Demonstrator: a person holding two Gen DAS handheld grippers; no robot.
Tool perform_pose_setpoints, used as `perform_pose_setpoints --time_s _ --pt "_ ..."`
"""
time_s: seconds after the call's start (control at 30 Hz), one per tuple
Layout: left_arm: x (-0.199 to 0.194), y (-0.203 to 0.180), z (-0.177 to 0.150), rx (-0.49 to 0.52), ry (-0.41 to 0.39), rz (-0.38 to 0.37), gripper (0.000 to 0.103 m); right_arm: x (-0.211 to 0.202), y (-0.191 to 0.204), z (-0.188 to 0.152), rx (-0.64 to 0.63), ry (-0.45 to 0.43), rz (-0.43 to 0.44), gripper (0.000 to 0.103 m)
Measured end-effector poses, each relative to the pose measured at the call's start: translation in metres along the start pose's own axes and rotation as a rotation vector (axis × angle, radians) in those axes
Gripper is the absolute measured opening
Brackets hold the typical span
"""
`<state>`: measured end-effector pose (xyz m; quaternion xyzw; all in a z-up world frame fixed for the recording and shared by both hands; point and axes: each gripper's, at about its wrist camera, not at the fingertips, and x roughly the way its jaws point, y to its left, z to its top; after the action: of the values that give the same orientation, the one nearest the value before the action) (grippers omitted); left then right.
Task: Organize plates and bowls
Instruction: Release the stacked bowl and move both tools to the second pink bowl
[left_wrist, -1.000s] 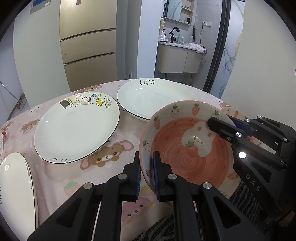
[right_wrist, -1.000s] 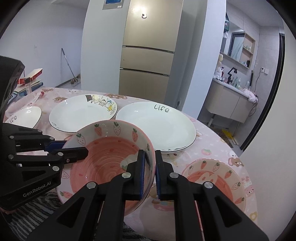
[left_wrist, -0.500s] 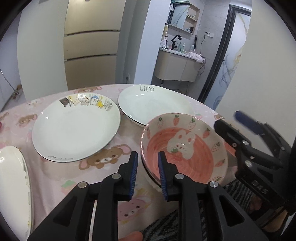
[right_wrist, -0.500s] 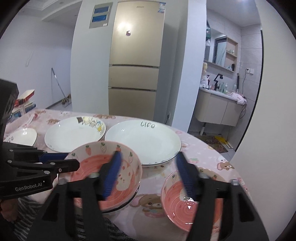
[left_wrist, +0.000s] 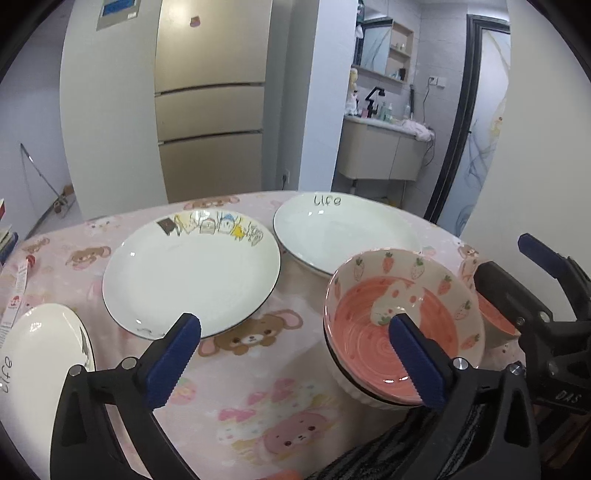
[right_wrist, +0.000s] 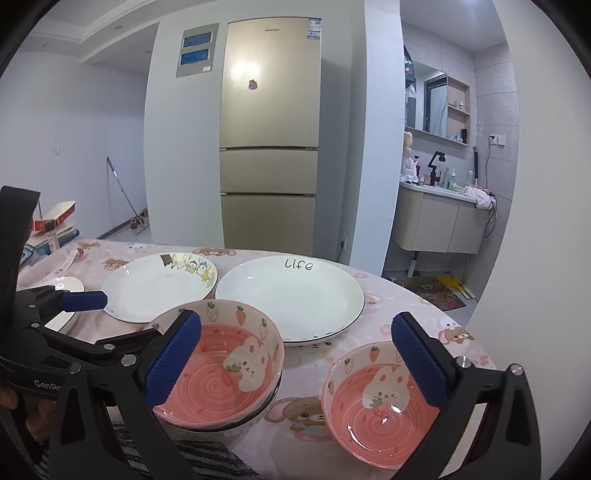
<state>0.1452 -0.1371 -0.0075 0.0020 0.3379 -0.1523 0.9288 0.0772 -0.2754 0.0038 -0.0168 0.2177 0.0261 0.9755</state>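
Note:
A pink strawberry-and-rabbit bowl (left_wrist: 402, 325) (right_wrist: 221, 365) sits nested in a white bowl at the table's near edge. A second, smaller pink rabbit bowl (right_wrist: 376, 402) stands alone to its right. A cartoon plate (left_wrist: 192, 273) (right_wrist: 159, 286) and a "life" plate (left_wrist: 343, 229) (right_wrist: 291, 295) lie behind. A small white "life" plate (left_wrist: 37, 354) is at the left. My left gripper (left_wrist: 295, 362) is open and empty above the cloth. My right gripper (right_wrist: 295, 365) is open and empty above the two pink bowls.
The round table has a pink bear-print cloth (left_wrist: 258, 387). A fridge (right_wrist: 269, 147) and a white pillar stand behind it. A bathroom vanity (right_wrist: 439, 221) is at the right. Boxes and papers (right_wrist: 55, 221) lie at the far left edge.
Both grippers let go of the pink bowl's rim, opened wide and drew back and up. The bowl now rests nested in the white bowl.

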Motion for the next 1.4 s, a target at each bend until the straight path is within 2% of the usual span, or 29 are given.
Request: perform_pose_setpoints --time_s 0.33,0.6,0.77,0.87,0.97,1.13,1.27,1.4 --pt "-0.011 -0.006 0.002 0.046 -0.062 0.024 0.103 -0.008 -0.004 0.0 0.021 -0.041 0.002 0.103" --pt "-0.027 -0.014 0.009 0.08 -0.101 0.082 0.103 -0.013 -0.008 0.001 0.042 -0.077 0.008 0.103" --pt "-0.047 -0.015 0.012 0.038 -0.058 0.022 0.103 -0.02 -0.008 0.004 0.021 -0.092 0.019 0.103" --pt "-0.064 -0.024 0.012 0.03 -0.052 0.049 0.103 -0.03 -0.008 0.007 0.018 -0.117 0.054 0.103" --pt "-0.077 -0.036 0.013 0.021 -0.02 0.097 0.103 -0.044 -0.02 0.012 0.068 -0.132 0.113 0.103" --pt "-0.109 -0.051 0.013 -0.01 -0.058 0.096 0.103 -0.062 -0.042 0.019 0.11 -0.141 0.173 0.103" --pt "-0.117 -0.059 0.011 -0.047 -0.06 0.101 0.103 -0.072 -0.056 0.017 0.085 -0.129 0.188 0.103" --pt "-0.112 -0.073 -0.006 -0.187 -0.043 0.122 0.103 -0.076 -0.071 0.018 0.066 -0.107 0.197 0.103"
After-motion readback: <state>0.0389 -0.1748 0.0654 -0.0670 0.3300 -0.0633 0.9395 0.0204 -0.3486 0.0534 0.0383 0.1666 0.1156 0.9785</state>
